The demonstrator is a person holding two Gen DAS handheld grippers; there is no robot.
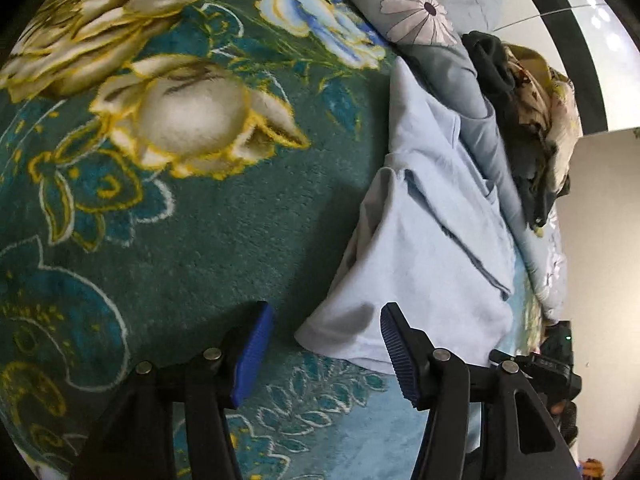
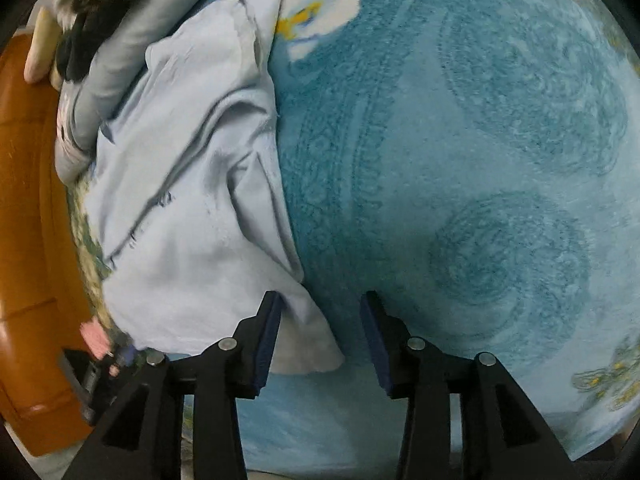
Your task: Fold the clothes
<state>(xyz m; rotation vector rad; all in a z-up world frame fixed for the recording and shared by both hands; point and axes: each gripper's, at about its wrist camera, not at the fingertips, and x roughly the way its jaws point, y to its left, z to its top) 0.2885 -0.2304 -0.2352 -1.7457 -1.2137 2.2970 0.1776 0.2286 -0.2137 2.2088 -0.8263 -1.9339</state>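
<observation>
In the left wrist view a teal floral blanket fills the frame from 9 o'clock to the centre, with large cream and gold blossoms toward 10 and 11 o'clock. The left gripper sits at 6 o'clock with its 2 blue-padded fingers spread wide and nothing between them; the right pad lies over the near corner of the cloth, though contact cannot be told. The pale blue garment lies in loose folds from the centre toward 4 o'clock, its near corner just ahead of the open jaws. Past it, toward 2 o'clock, a grey-blue bedcover rises, with a daisy-print pillow at 1 o'clock and a heap of dark and patterned clothes at 2 to 3 o'clock.

In the right wrist view an orange wooden bed frame curves along 9 o'clock. The same pale blue garment spreads from 11 o'clock down to 7 o'clock, creased and partly doubled over. The right gripper at 6 o'clock is also wide open and holds nothing; a corner of the garment lies between its pads, next to the left one. From the centre to 3 o'clock runs the lighter blue patterned part of the blanket.
</observation>
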